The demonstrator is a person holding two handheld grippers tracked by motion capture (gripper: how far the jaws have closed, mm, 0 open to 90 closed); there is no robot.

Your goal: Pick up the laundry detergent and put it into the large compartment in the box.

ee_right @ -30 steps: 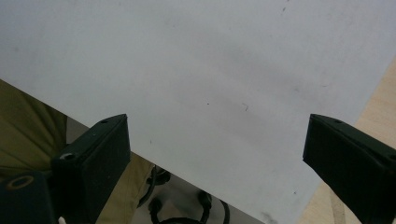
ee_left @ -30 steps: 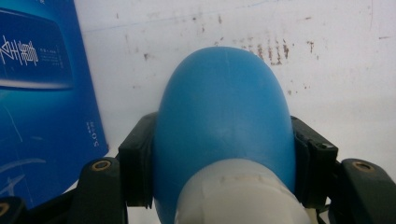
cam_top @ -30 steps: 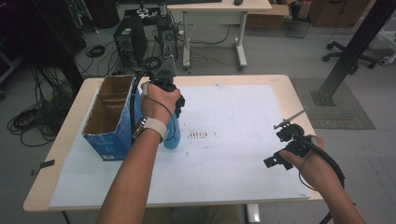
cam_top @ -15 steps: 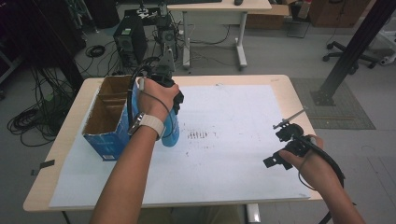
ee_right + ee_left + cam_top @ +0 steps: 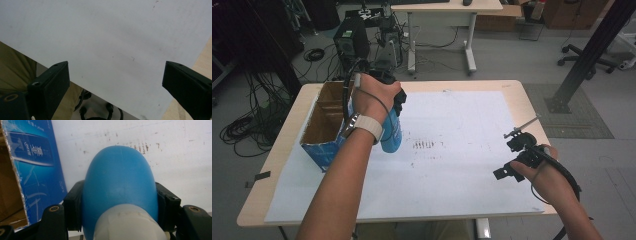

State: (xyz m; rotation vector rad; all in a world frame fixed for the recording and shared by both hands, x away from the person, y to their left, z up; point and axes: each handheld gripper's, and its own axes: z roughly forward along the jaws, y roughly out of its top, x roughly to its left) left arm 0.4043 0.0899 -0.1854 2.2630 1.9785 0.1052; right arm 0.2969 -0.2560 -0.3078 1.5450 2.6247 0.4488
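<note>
A blue bottle (image 5: 391, 135) with a white neck stands upright just right of an open blue cardboard box (image 5: 323, 131). My left gripper (image 5: 388, 100) grips it from above, near its top. In the left gripper view the black pads (image 5: 73, 205) press both sides of the blue bottle (image 5: 120, 185), and my left gripper (image 5: 120, 206) is shut on it. Whether the bottle's base touches the paper I cannot tell. My right gripper (image 5: 518, 152) is held low at the table's front right. In the right gripper view, my right gripper (image 5: 116, 81) has its jaws wide apart over the white sheet (image 5: 112, 37), with nothing between them.
A large white paper sheet (image 5: 452, 165) with small dark marks covers the wooden table (image 5: 522, 95). The box's printed blue wall (image 5: 35, 167) is close on the bottle's left. Beyond the table are a desk, computer gear, cables and a black post.
My left hand has shifted slightly up and toward the box with the bottle in its grip. The right gripper has stayed put.
</note>
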